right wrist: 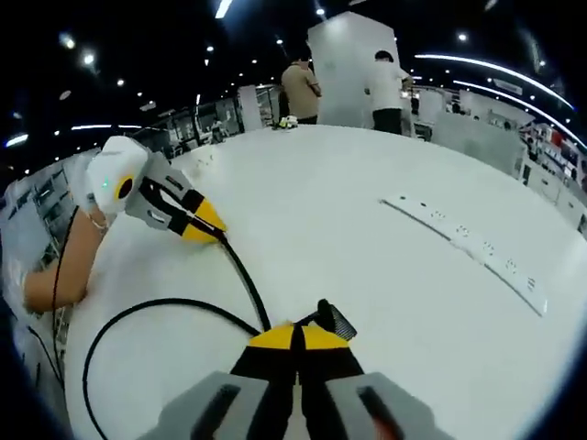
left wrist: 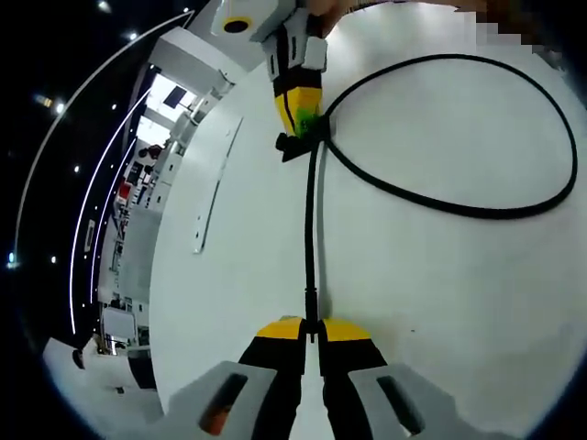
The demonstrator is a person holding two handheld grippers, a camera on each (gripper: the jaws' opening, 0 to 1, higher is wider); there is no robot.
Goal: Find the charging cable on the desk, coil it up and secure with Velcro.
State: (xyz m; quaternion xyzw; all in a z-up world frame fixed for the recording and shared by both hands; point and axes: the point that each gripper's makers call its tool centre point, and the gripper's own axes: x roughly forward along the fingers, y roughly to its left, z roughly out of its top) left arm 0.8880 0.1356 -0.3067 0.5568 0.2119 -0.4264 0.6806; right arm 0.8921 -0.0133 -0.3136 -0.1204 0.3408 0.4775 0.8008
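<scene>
A black charging cable (left wrist: 311,229) lies on the white table (left wrist: 440,302). My left gripper (left wrist: 312,323) is shut on one straight end of it. From there the cable runs to my right gripper (left wrist: 307,124), which is shut where a wide loop (left wrist: 514,213) closes on itself. A black Velcro tab (left wrist: 292,145) sticks out beside those jaws. In the right gripper view my right gripper (right wrist: 295,332) pinches the cable (right wrist: 248,280), the Velcro tab (right wrist: 336,321) just to its right. The left gripper (right wrist: 215,231) holds the far end.
A long inset strip with sockets (right wrist: 468,243) crosses the table on the right. Two people (right wrist: 298,90) stand beyond the far edge near a white pillar (right wrist: 353,64). A person's forearm (right wrist: 60,270) rests at the table's left edge.
</scene>
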